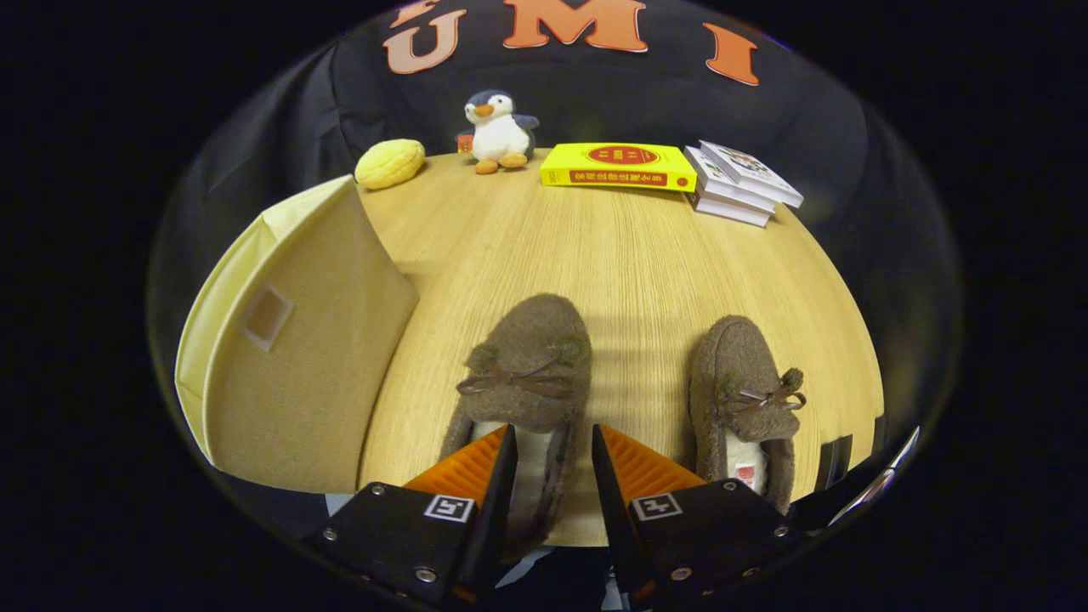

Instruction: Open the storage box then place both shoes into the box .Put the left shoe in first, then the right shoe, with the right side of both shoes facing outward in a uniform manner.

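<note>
The left shoe is lying just ahead of the gripper, whose spread fingers are straddling its heel edge, gripping nothing. The right shoe is sitting beside it. The storage box is standing further left, its flap looking shut. A penguin toy and books are waiting beyond on the table.

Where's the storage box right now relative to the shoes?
In the gripper view, the storage box stands on the wooden table, left of the left shoe, whose opening lies between the open claw.

The camera rides the gripper, looking forward and down over the table, close.
</note>
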### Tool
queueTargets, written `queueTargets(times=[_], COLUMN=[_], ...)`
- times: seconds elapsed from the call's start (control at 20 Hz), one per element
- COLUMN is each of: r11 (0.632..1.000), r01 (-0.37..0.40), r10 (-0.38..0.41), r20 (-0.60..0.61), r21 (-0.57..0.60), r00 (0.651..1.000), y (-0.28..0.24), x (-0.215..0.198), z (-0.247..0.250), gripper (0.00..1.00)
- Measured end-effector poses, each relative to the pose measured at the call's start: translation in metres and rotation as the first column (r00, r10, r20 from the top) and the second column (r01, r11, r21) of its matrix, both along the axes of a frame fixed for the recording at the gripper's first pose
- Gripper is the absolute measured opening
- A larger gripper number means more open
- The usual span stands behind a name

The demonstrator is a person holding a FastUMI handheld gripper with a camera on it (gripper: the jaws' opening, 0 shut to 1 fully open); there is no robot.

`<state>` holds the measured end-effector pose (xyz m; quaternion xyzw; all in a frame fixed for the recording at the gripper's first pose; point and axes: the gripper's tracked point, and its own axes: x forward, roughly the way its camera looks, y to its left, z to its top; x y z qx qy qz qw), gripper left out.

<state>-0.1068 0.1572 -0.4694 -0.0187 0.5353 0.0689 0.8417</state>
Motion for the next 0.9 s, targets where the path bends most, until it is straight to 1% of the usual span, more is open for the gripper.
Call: queueTargets(times=[0.15, 0.2, 0.25, 0.3, 0.35, 0.4, 0.45, 0.5, 0.6, 0.75, 0.9], r11=[0.999, 0.998, 0.997, 0.996, 0.995, 0.995, 0.994, 0.994, 0.992, 0.987, 0.972], r01=[0.049, 0.065, 0.078, 0.089, 0.096, 0.104, 0.107, 0.112, 0.123, 0.148, 0.163], r10=[-0.049, -0.064, -0.078, -0.09, -0.097, -0.104, -0.106, -0.112, -0.124, -0.153, -0.18], r20=[0.007, 0.017, 0.026, 0.042, 0.059, 0.072, 0.073, 0.074, 0.058, 0.063, 0.097], r21=[-0.004, 0.0, 0.009, 0.016, 0.017, 0.003, 0.0, 0.004, 0.03, 0.068, 0.168], r00=[0.999, 0.998, 0.997, 0.995, 0.993, 0.992, 0.992, 0.991, 0.991, 0.986, 0.979], y=[-0.006, -0.008, -0.006, -0.005, -0.006, -0.008, -0.009, -0.008, -0.005, -0.001, 0.015], x=[0.011, 0.015, 0.02, 0.023, 0.026, 0.028, 0.027, 0.027, 0.023, 0.024, 0.036], z=[-0.016, -0.017, -0.019, -0.02, -0.02, -0.021, -0.022, -0.021, -0.013, 0.018, 0.068], gripper=[0.43, 0.34, 0.31, 0.25, 0.23, 0.17, 0.15, 0.1, 0.04, 0.04, 0.04])
